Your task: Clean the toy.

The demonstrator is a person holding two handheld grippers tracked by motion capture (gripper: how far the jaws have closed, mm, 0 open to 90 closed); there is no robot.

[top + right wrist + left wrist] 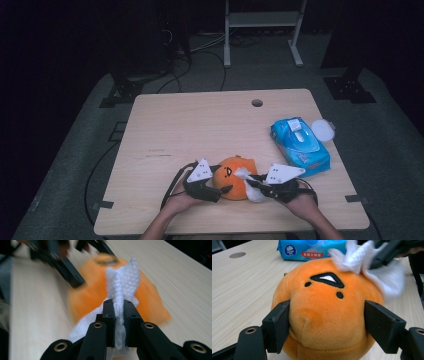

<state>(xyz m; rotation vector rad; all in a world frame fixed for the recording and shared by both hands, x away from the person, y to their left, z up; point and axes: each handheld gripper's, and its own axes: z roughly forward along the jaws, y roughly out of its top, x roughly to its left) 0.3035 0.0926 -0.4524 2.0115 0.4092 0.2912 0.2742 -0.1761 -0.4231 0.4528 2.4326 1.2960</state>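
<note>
An orange plush toy (231, 176) with a stitched face sits near the table's front edge. My left gripper (220, 179) reaches it from the left. In the left gripper view, its pads (279, 325) press both sides of the toy (324, 290). My right gripper (248, 183) comes from the right, shut on a crumpled white wipe (245, 173). The wipe (362, 262) rests against the toy's upper right side. In the right gripper view the wipe (123, 280) is pinched between the two jaws (119, 305), with the blurred toy (87, 295) behind it.
A blue pack of wet wipes (300, 142) lies open at the right of the table (200, 125), with its white round lid (322, 130) flipped back beside it. A cable hole (257, 103) sits near the far edge. A person's hands hold both grippers.
</note>
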